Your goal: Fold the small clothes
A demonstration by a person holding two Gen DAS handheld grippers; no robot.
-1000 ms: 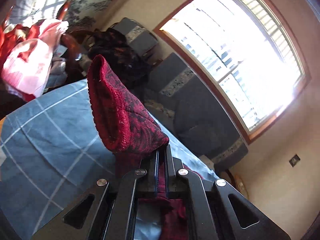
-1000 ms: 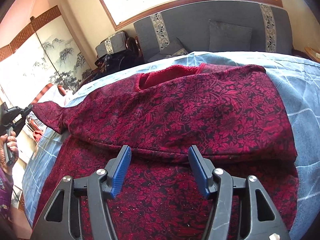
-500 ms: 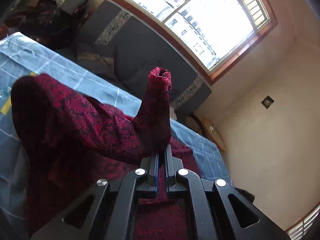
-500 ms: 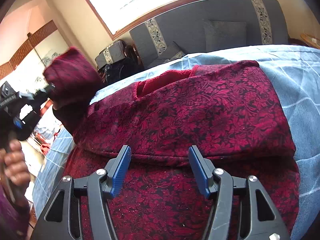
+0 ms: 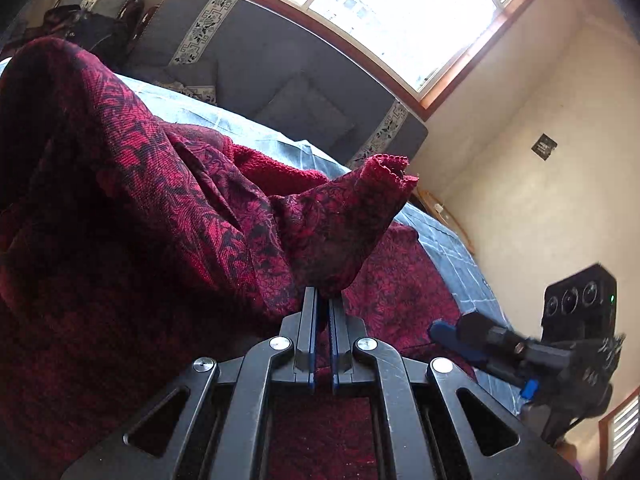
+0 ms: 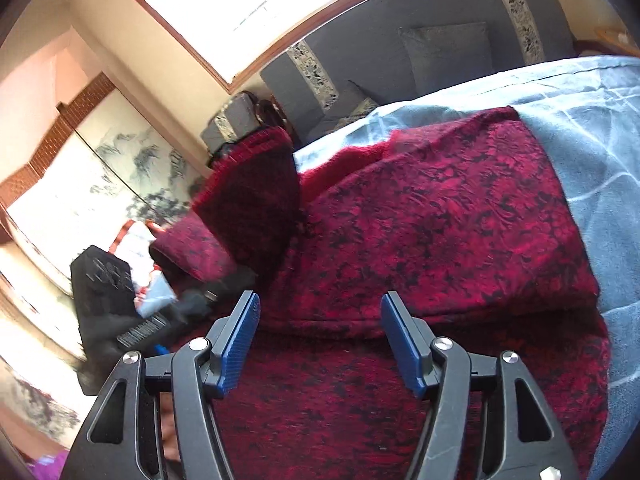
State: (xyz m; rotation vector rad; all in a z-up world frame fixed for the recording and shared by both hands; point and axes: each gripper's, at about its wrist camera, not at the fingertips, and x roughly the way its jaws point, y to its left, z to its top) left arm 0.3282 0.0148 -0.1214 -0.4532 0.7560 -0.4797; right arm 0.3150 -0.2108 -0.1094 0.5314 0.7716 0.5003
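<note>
A dark red floral-patterned garment (image 6: 440, 224) lies on the blue checked bedspread (image 6: 600, 152), its right side folded over. My left gripper (image 5: 323, 300) is shut on the garment's left sleeve (image 5: 344, 224) and holds it lifted over the garment's body; the cuff sticks up past the fingers. In the right wrist view the lifted sleeve (image 6: 256, 200) and the left gripper (image 6: 120, 312) show at the left. My right gripper (image 6: 318, 316) is open and empty, hovering over the garment's lower part; it also shows in the left wrist view (image 5: 480, 340).
A grey sofa (image 5: 280, 64) with patterned bands stands behind the bed under a bright window (image 5: 400, 12). A painted screen (image 6: 100, 184) and a pile of clothes (image 6: 140, 240) lie to the left. A beige wall (image 5: 540, 200) is on the right.
My left gripper has carried the sleeve up and across to the right, over the garment's body, and lowered it somewhat. My right gripper has stayed open over the lower part.
</note>
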